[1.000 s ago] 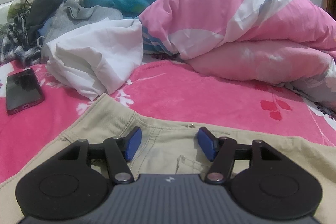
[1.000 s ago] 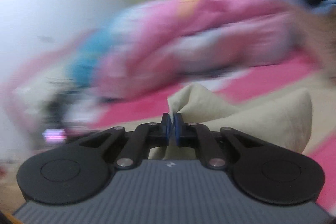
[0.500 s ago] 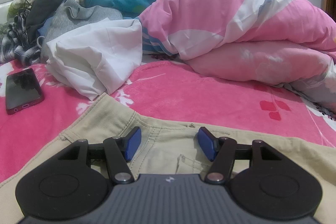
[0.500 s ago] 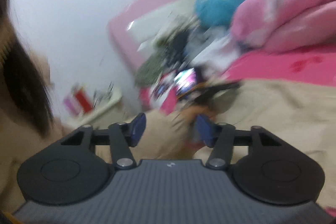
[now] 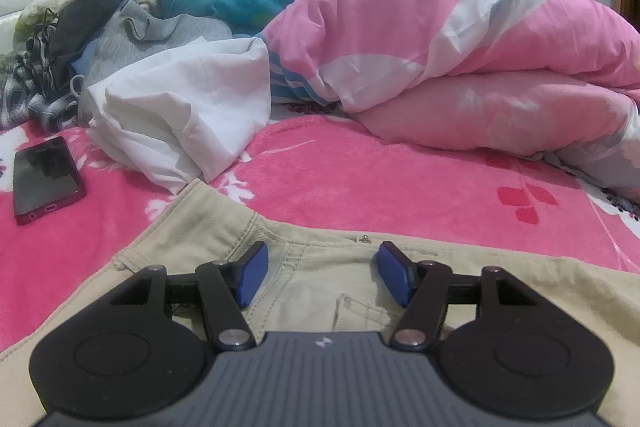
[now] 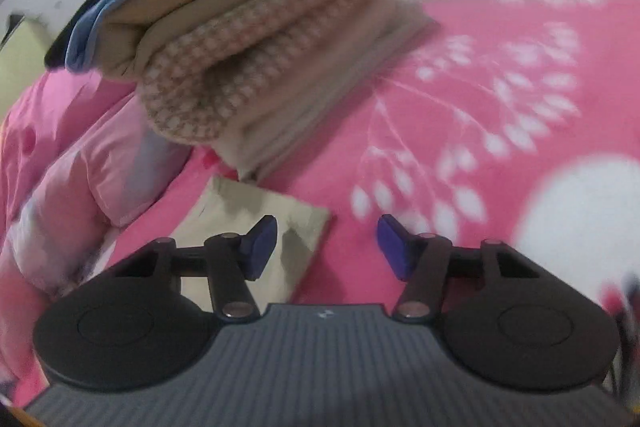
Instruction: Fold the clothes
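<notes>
Beige trousers (image 5: 208,227) lie flat on the pink blanket (image 5: 400,179). In the left wrist view my left gripper (image 5: 320,277) hovers open over their waistband, its blue pads apart on either side of the fly and pressing on nothing. In the right wrist view my right gripper (image 6: 327,247) is open with its jaws closing a little. A beige end of the trousers (image 6: 256,211) lies under its left finger, with bare blanket (image 6: 500,115) under the right one. Nothing is pinched between the pads.
A stack of folded clothes (image 6: 240,59) sits just beyond the beige end. In the left wrist view a phone (image 5: 44,179) lies at the left, with a crumpled white garment (image 5: 180,107) and a dark and grey clothes pile (image 5: 80,27) behind it. A pink duvet (image 5: 440,47) fills the back.
The right gripper was shut on a raised fold of beige cloth, then opened and let it go. It swung round fast and now faces the folded stack. The left gripper has not moved.
</notes>
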Demonstrator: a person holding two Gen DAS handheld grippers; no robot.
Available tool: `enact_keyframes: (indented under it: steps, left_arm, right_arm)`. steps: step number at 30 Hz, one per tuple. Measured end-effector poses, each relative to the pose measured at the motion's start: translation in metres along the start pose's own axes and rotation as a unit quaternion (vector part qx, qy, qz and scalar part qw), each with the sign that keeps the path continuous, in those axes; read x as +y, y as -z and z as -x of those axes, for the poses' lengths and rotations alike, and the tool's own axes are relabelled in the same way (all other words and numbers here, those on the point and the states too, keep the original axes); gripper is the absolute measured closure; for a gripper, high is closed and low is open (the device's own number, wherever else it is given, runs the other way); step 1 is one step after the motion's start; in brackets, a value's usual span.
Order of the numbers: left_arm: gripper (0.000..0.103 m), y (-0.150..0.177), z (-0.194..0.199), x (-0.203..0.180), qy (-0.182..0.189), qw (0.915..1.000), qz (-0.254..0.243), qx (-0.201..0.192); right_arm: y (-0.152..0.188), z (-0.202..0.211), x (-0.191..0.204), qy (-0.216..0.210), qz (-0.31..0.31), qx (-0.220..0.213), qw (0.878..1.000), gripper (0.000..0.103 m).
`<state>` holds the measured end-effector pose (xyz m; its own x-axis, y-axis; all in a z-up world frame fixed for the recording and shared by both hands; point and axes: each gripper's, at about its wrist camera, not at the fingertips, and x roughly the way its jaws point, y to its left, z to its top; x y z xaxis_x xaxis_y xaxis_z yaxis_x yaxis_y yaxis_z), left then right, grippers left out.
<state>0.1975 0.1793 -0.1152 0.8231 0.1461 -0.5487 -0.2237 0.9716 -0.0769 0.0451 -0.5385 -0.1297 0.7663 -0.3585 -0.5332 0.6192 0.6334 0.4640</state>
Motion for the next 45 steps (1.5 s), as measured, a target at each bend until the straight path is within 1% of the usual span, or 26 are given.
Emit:
enact_keyframes:
  steps: [1,2,3,4,6,10,14,15,17,19,23,24,26,29,31,33,34,36,37,38,39,40,41,43,44,45]
  left_arm:
    - [0.039,0.000,0.000,-0.001,-0.001,1.0000,-0.002,0.000]
    - [0.039,0.000,0.000,-0.001,-0.003,1.0000,-0.004,0.000]
    - [0.039,0.000,0.000,-0.002,-0.005,1.0000,-0.006,-0.001]
    - [0.038,0.000,0.000,-0.002,-0.006,1.0000,-0.007,-0.001]
    - [0.038,0.001,0.000,-0.004,-0.009,0.9999,-0.009,-0.002]
    - [0.038,0.001,0.000,-0.005,-0.013,0.9998,-0.013,-0.002]
    - [0.037,0.001,0.000,-0.005,-0.014,0.9998,-0.014,-0.002]
    - [0.037,0.001,0.000,-0.005,-0.013,0.9998,-0.014,-0.003]
    - [0.037,0.001,0.000,-0.005,-0.013,0.9998,-0.014,-0.003]
    - [0.037,0.001,0.000,-0.005,-0.013,0.9998,-0.014,-0.003]
    - [0.037,0.001,0.000,-0.005,-0.012,0.9998,-0.014,-0.003]
    - [0.037,0.001,0.000,-0.005,-0.011,0.9998,-0.013,-0.003]
    - [0.037,0.001,0.000,-0.004,-0.010,0.9999,-0.012,-0.004]
    - [0.037,0.001,0.000,-0.004,-0.010,0.9999,-0.011,-0.004]
    - [0.037,0.001,0.000,-0.005,-0.010,0.9999,-0.012,-0.004]
    - [0.037,0.001,0.000,-0.005,-0.010,0.9999,-0.012,-0.005]
    - [0.037,0.001,0.000,-0.005,-0.010,0.9999,-0.012,-0.005]
    - [0.037,0.001,0.000,-0.005,-0.011,0.9998,-0.013,-0.005]
    - [0.037,0.001,0.000,-0.005,-0.011,0.9998,-0.013,-0.005]
    - [0.037,0.001,0.000,-0.005,-0.012,0.9998,-0.014,-0.005]
    - [0.037,0.001,0.000,-0.005,-0.012,0.9998,-0.014,-0.005]
    - [0.037,0.001,0.000,-0.006,-0.013,0.9998,-0.015,-0.005]
    - [0.037,0.001,0.000,-0.006,-0.013,0.9998,-0.015,-0.005]
    - [0.037,0.001,0.000,-0.006,-0.013,0.9998,-0.015,-0.005]
    - [0.037,0.001,0.000,-0.006,-0.013,0.9998,-0.015,-0.005]
    - [0.037,0.001,0.000,-0.006,-0.013,0.9998,-0.014,-0.005]
  right_arm:
    - [0.000,-0.004,0.007,-0.006,0.016,0.003,1.000,0.048]
    - [0.000,-0.008,0.013,-0.012,0.032,0.005,0.999,0.056]
    - [0.000,-0.012,0.020,-0.016,0.046,0.009,0.999,0.079]
    - [0.001,-0.015,0.023,-0.015,0.052,0.013,0.998,0.091]
    - [0.003,-0.014,0.023,-0.021,0.041,0.008,0.999,0.094]
    - [-0.003,0.025,0.005,-0.030,-0.007,-0.036,0.999,0.095]
    - [-0.008,0.050,-0.013,-0.016,-0.021,-0.069,0.997,0.095]
    - [-0.009,0.054,-0.019,-0.012,-0.026,-0.072,0.997,0.095]
    - [-0.005,0.045,-0.035,-0.008,-0.054,-0.049,0.997,0.095]
    - [-0.002,0.041,-0.045,-0.009,-0.083,-0.039,0.996,0.095]
    - [-0.005,0.052,-0.052,-0.040,-0.117,-0.057,0.991,0.093]
    - [-0.007,0.051,-0.055,-0.041,-0.121,-0.052,0.990,0.092]
    - [-0.013,0.046,-0.065,-0.015,-0.135,-0.051,0.989,0.092]
    - [-0.025,0.051,-0.092,0.066,-0.157,-0.097,0.981,0.092]
    - [-0.035,0.055,-0.105,0.069,-0.179,-0.101,0.976,0.090]
    - [-0.043,0.054,-0.090,0.058,-0.131,-0.090,0.986,0.090]
    - [-0.043,0.050,-0.076,0.040,-0.101,-0.073,0.991,0.090]
    - [-0.038,0.038,-0.042,-0.027,-0.043,-0.021,0.999,0.090]
    - [-0.029,0.030,-0.016,-0.074,-0.008,0.014,0.997,0.090]
    - [-0.018,0.022,0.010,-0.119,0.027,0.048,0.991,0.090]
    - [-0.002,0.016,0.041,-0.162,0.069,0.079,0.981,0.090]
    - [0.018,0.012,0.073,-0.201,0.114,0.105,0.967,0.090]
    - [0.039,0.010,0.104,-0.236,0.154,0.124,0.951,0.090]
    - [0.081,0.009,0.165,-0.305,0.222,0.160,0.912,0.090]
    - [0.101,0.008,0.191,-0.333,0.248,0.176,0.892,0.090]
    - [0.115,0.007,0.210,-0.348,0.269,0.188,0.878,0.091]
